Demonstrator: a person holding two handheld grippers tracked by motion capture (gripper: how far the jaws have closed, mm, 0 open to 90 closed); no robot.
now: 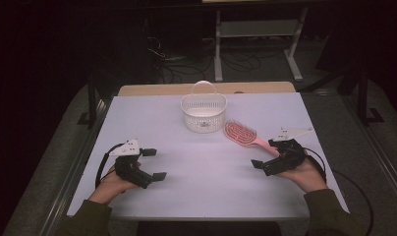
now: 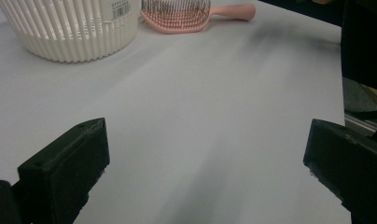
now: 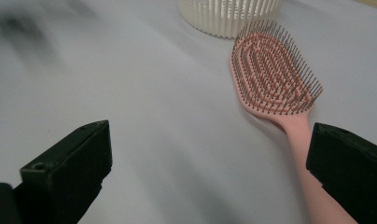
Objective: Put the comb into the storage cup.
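Both claws wide open and empty; the pink hairbrush waits beside the basket.

I have my right claw [image 1: 263,165] low over the surface [image 1: 206,167] with its jaws spread wide, holding nothing, and the pink hairbrush [image 3: 273,74] lies bristles-up just ahead, its handle running back under my right-hand jaw. My left claw [image 1: 153,164] is equally wide open and empty, well apart from the brush. The white basket [image 1: 203,112] stands just beyond the brush head, close to it but I can't tell if touching. I judge the risk is the thin, flat handle: closing off-centre could skid it sideways or pivot the head into the basket, nudging it away.
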